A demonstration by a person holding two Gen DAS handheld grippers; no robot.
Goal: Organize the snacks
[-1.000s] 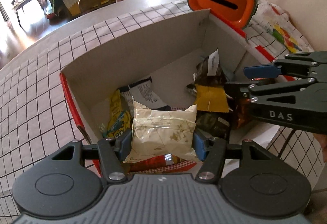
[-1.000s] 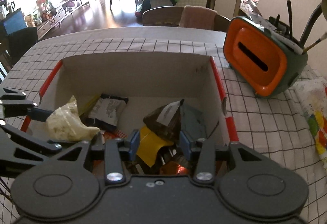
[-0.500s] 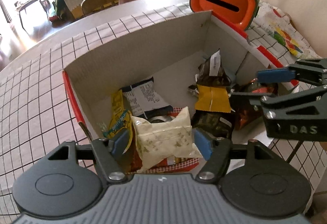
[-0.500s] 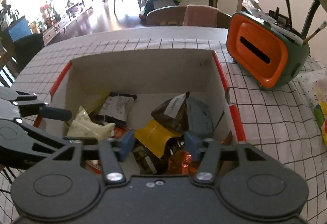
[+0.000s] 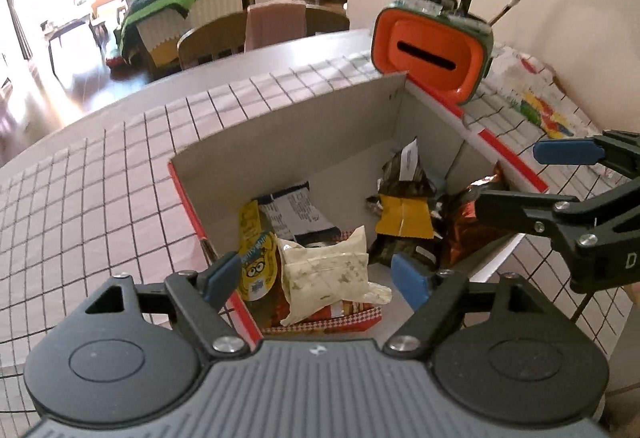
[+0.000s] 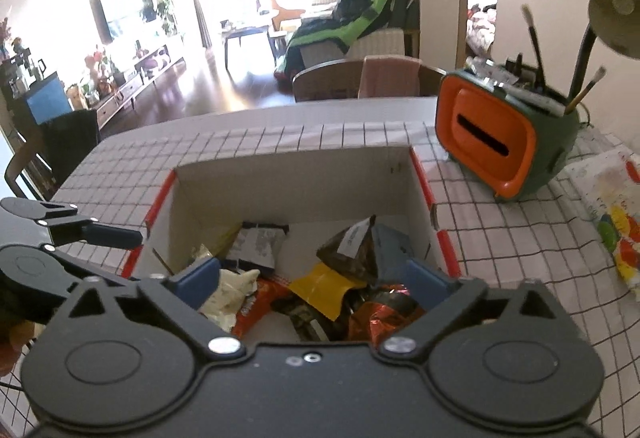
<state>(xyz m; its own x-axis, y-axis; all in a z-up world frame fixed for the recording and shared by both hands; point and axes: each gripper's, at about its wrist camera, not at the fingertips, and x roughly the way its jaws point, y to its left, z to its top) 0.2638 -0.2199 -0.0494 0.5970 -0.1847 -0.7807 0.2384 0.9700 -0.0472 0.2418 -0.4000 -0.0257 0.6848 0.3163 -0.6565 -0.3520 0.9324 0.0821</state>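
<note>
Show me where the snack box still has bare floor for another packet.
Free: the box floor along the far wall, behind the black-and-white packet and the brown packet, plus the strip between those two. Crowded: the near half, where the cream packet, yellow packet and orange foil packet overlap.

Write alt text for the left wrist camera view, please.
The left gripper, jaws just opened, hangs over a cardboard box of snacks, a cream packet lying loose below it. The right gripper stands open at right.
</note>
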